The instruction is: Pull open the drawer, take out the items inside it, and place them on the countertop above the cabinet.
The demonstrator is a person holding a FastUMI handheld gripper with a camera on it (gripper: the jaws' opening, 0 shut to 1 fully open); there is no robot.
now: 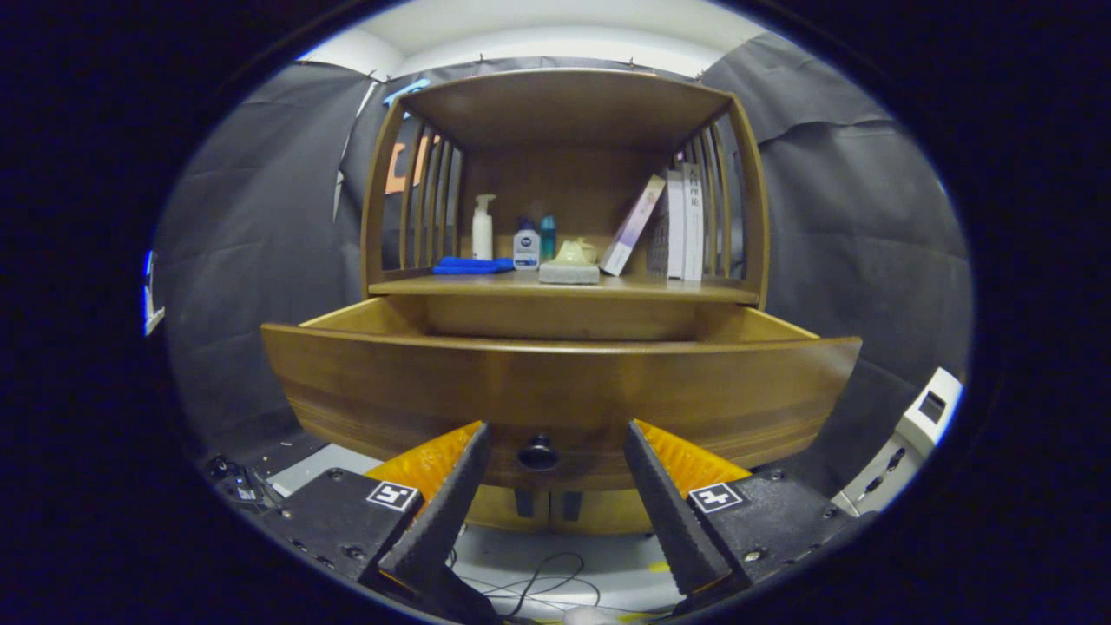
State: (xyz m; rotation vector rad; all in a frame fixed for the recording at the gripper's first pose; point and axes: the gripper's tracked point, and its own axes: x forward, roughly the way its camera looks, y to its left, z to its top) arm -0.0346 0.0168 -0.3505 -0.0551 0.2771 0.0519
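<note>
Now | drawer (555, 391) is seen pulled out below the countertop (564, 286) | gripper (555, 441) fingers are held apart, either side of the drawer knob (538, 453), untouched | bottles (525, 245) and books (681, 224) are stood on the countertop.

A white pump bottle (483, 226) stands at the far left beside a blue cloth (473, 266). Books (677, 224) lean at the right. Cables (547, 583) trail across the near floor.

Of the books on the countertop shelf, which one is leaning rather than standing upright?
The leftmost book, which tilts with its top resting against the upright books by the right-hand slats. The gripper is open, its fingers either side of the drawer knob.
</note>
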